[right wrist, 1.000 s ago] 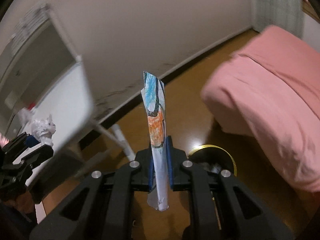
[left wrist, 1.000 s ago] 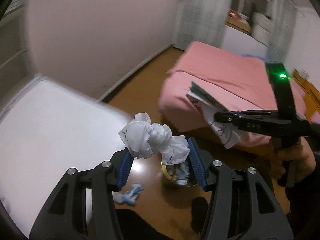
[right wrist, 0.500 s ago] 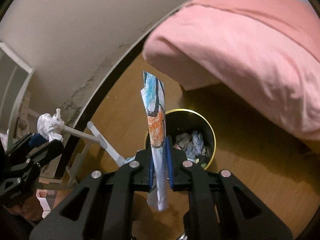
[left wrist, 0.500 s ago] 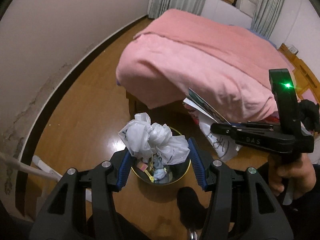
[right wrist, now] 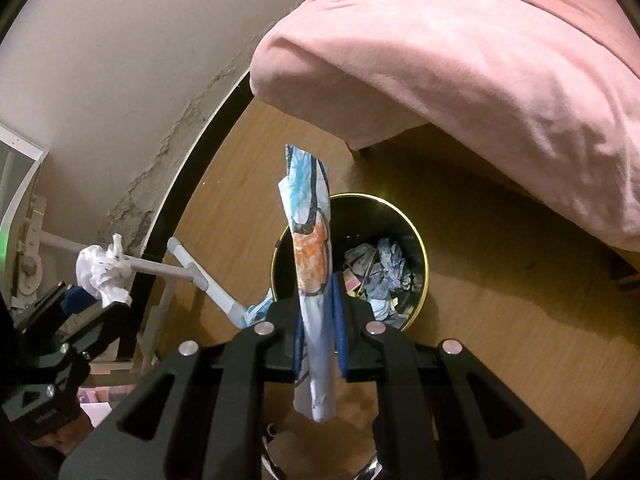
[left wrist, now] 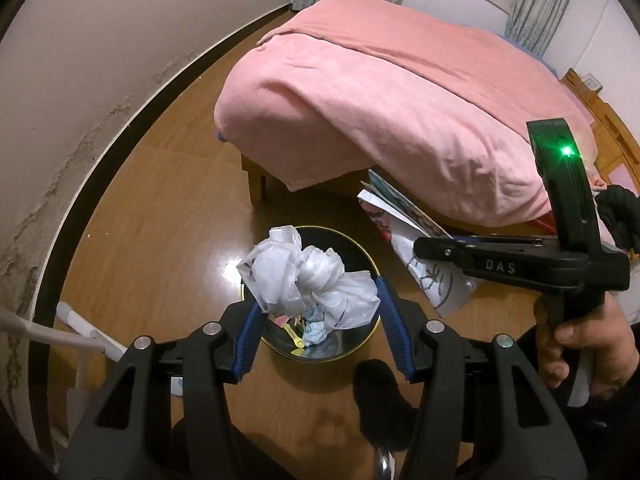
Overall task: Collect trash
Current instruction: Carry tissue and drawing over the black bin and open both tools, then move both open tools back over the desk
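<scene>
Beside a pink-covered bed (left wrist: 400, 92), left tongs (left wrist: 320, 316) clamp a crumpled plastic bag (left wrist: 308, 280) above the bin (right wrist: 416, 236) (already part-filled) while right tongs (right wrist: 318, 332), opening around a folded drawing (right wrist: 312, 264), likely begin the drop.

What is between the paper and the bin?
Nothing that shows. The paper hangs between the right gripper's opening fingers, above the bin. The bin's mouth is open, with only trash inside.
</scene>
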The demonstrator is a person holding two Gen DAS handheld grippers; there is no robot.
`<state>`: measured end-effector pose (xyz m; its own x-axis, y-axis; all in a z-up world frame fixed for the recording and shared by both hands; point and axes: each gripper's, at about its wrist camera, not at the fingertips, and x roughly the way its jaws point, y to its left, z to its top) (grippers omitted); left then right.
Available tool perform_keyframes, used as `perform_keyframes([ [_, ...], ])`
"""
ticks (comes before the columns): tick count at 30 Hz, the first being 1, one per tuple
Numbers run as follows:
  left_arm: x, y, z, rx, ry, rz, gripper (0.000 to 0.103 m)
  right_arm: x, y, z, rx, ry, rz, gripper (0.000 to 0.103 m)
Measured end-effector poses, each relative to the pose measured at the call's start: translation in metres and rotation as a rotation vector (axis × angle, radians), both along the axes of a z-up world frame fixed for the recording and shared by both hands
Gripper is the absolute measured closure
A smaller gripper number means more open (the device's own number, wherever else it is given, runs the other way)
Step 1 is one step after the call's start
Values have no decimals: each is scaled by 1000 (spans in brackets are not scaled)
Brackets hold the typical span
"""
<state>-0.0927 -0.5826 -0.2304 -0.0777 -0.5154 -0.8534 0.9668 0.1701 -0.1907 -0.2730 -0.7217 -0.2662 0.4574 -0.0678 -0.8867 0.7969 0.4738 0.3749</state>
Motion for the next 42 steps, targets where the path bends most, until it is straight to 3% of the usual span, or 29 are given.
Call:
perform_keyframes([
  [2,-1,-2,-2,4,0,-3,50,-1,-1,-1,1,0,-8,52],
  [4,-1,-3,-3,6,3,-9,50,-4,-2,3,-17,-8,-20,42],
  [18,-12,-14,-11,25,3,-49,49,-17,-8,6,-34,-13,-76,40],
  [20,-13,-19,-10,26,-4,-56,43,-21,-8,8,-44,-13,-91,39],
  [21,-14,-22,-9,24,-5,-58,32,-22,-8,9,-49,-10,-99,38],
  [23,-14,-25,-6,12,-12,-53,22,-26,-10,10,-53,-10,-113,38],
  [30,-18,-23,8,-10,-25,-58,20,-28,-11,13,-60,-10,-119,36],
  [36,-12,-3,40,-46,-66,-15,16,-19,-5,22,-114,22,-103,36],
  [42,22,57,112,-151,-123,109,11,9,16,71,-214,6,-43,36],
])
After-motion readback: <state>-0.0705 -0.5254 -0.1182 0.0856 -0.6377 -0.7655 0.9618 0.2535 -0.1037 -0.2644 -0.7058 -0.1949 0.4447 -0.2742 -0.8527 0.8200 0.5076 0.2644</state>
